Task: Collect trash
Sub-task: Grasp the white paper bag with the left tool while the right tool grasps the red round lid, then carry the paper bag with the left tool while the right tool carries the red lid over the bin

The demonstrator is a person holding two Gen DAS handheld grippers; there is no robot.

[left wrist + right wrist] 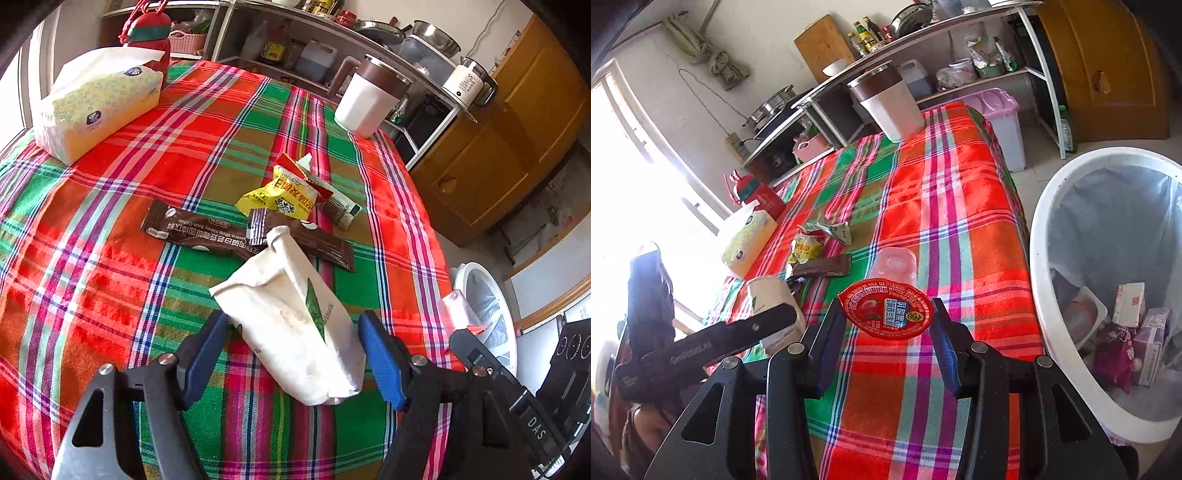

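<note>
A crumpled white carton [295,325] lies on the plaid tablecloth between the fingers of my left gripper [295,354], which is open around it with gaps on both sides. Beyond it lie two brown sachets [199,232], a yellow snack wrapper [280,195] and a small striped wrapper [340,206]. My right gripper [888,332] is open around a clear jelly cup with a red peeled lid [886,308]; its blue pads sit just beside the lid. The white trash bin [1108,288], lined and holding several packets, stands beside the table at right.
A tissue pack [96,103], a red bottle [151,37] and a white-and-brown jug [369,99] stand at the far side of the table. Shelves with pots and bottles [923,48] line the wall. A wooden cabinet [509,147] and a lilac bin [1001,122] stand beyond.
</note>
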